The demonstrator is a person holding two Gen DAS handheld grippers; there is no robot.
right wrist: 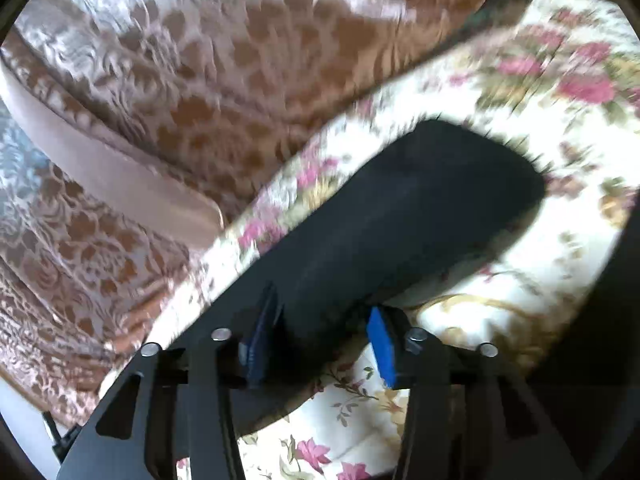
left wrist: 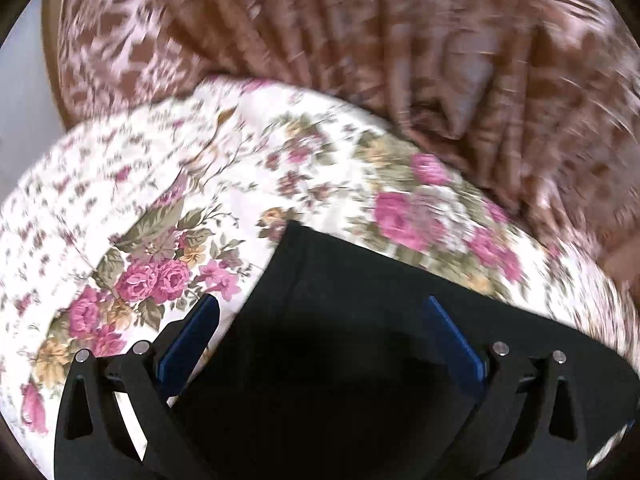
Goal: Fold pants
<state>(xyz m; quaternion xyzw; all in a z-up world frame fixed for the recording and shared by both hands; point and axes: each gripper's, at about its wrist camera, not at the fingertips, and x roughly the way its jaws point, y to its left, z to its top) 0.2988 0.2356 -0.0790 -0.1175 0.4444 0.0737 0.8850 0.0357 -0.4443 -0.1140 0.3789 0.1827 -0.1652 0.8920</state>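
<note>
The black pants [left wrist: 340, 340] lie folded on a floral bedspread [left wrist: 120, 184]. In the left wrist view my left gripper [left wrist: 324, 308] is wide open just above the pants, its blue pads [left wrist: 192, 340] on either side of the cloth near its left edge. In the right wrist view the pants [right wrist: 420, 208] stretch away as a long black strip. My right gripper [right wrist: 320, 320] straddles the near end of the strip, blue pads [right wrist: 380, 344] apart with a raised fold of the cloth between them. Both views are motion-blurred.
A brown and pink patterned curtain or cover [left wrist: 400, 40] hangs behind the bed and also shows in the right wrist view [right wrist: 200, 80]. The floral bedspread [right wrist: 540, 280] spreads around the pants on all sides.
</note>
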